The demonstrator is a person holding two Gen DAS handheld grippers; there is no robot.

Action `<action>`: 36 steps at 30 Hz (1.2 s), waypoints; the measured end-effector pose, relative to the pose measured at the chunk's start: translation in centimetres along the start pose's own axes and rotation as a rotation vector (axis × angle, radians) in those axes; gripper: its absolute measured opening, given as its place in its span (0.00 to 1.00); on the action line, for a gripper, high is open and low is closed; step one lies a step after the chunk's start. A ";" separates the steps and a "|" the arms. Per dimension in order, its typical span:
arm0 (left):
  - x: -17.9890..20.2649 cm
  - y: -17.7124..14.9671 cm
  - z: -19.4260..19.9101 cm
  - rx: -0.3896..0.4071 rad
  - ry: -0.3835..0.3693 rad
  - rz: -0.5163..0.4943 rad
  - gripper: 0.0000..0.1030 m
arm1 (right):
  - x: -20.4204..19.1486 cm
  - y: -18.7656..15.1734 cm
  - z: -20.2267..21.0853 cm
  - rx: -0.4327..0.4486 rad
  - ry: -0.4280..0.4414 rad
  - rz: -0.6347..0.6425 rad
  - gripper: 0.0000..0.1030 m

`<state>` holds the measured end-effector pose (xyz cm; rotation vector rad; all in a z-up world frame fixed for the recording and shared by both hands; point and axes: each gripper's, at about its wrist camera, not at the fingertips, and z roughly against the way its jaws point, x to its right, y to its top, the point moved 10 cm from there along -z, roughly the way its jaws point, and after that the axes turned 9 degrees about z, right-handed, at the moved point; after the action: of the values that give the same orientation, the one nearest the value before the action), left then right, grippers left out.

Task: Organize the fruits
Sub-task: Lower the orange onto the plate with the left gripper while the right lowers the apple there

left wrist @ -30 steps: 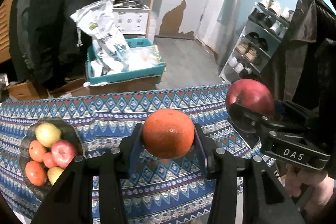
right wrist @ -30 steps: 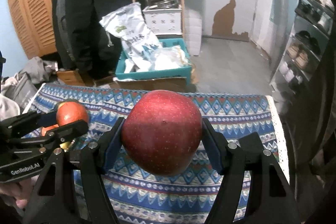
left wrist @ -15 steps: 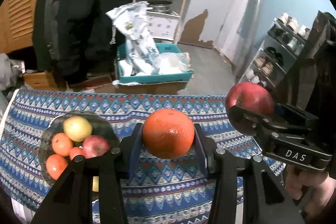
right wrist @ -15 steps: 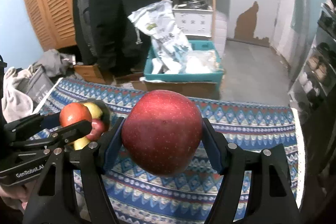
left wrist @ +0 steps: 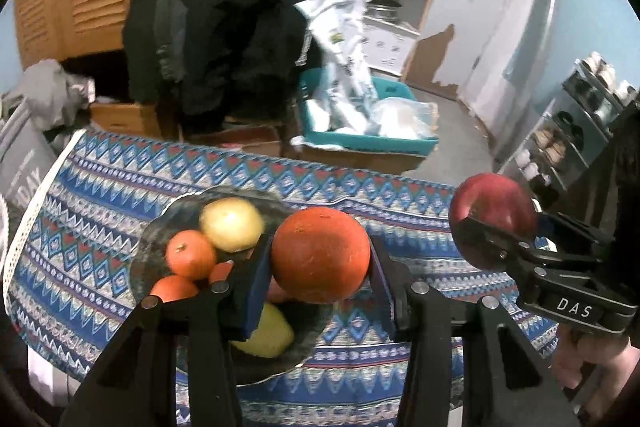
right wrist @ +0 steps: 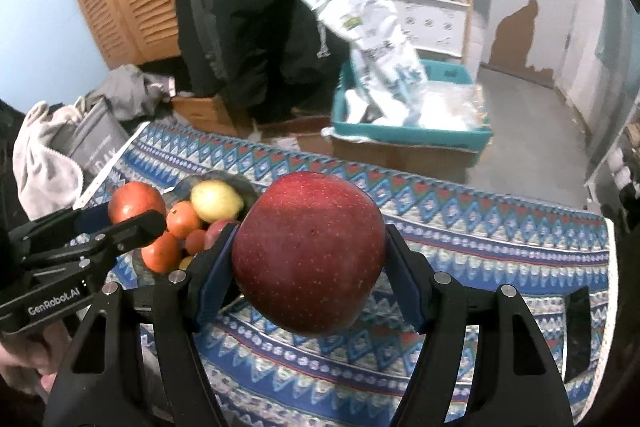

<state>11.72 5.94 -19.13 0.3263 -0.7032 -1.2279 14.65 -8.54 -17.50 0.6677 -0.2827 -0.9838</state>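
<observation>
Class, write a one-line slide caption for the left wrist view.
Left claw grips an orange above a fruit bowl; right claw holds a red apple alongside.

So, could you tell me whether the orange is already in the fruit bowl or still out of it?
Out. The orange is clamped in the left gripper, held above the bowl.

Dim, cool indoor light fell evenly with soft shadows, both fisheye views bent hard and went black at the rim, the room beyond the tongs looked blurred and noisy, and the fruit between them stayed sharp.
</observation>
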 end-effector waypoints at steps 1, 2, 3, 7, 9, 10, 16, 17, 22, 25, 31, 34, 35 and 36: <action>-0.5 0.0 -0.1 -0.004 0.004 0.008 0.46 | -0.3 0.1 -0.4 -0.004 0.006 0.001 0.68; -1.2 -0.1 -0.3 -0.010 0.009 0.015 0.46 | -0.8 0.1 -0.9 -0.012 0.015 0.002 0.68; -1.9 -0.2 -0.5 -0.017 0.017 0.023 0.46 | -1.2 0.2 -1.4 -0.019 0.024 0.003 0.68; -4.1 -0.6 -1.4 -0.040 0.045 0.044 0.46 | -2.8 0.3 -3.2 -0.045 0.049 0.009 0.68; -5.1 -1.0 -1.9 -0.056 0.058 0.054 0.46 | -3.6 0.2 -4.1 -0.060 0.060 0.011 0.68; -5.6 -1.2 -2.3 -0.065 0.062 0.060 0.46 | -3.9 0.1 -4.6 -0.069 0.066 0.012 0.68; -8.4 -2.6 -4.2 -0.120 0.100 0.097 0.46 | -5.7 -0.3 -7.0 -0.113 0.099 0.012 0.68; -8.8 -2.7 -4.5 -0.127 0.105 0.102 0.46 | -6.0 -0.3 -7.3 -0.121 0.102 0.016 0.69; -9.9 -3.6 -5.1 -0.160 0.119 0.115 0.46 | -7.2 -0.4 -8.6 -0.147 0.116 0.026 0.69; -10.3 -4.1 -5.2 -0.179 0.127 0.117 0.46 | -7.8 -0.3 -9.3 -0.154 0.128 0.024 0.69; -11.4 -5.3 -5.8 -0.229 0.152 0.128 0.46 | -9.2 0.1 -10.7 -0.170 0.161 0.019 0.69; -11.8 -5.3 -5.6 -0.222 0.149 0.145 0.56 | -10.1 0.4 -11.3 -0.178 0.181 0.020 0.69; -11.9 -5.1 -5.3 -0.208 0.146 0.154 0.61 | -10.5 0.4 -11.6 -0.182 0.191 0.021 0.69; -12.1 -4.9 -5.0 -0.195 0.143 0.162 0.65 | -10.7 0.5 -11.8 -0.184 0.198 0.022 0.69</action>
<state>9.37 14.94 -29.48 0.1892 -0.4729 -1.0974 15.14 5.24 -25.46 0.5869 -0.0249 -0.9031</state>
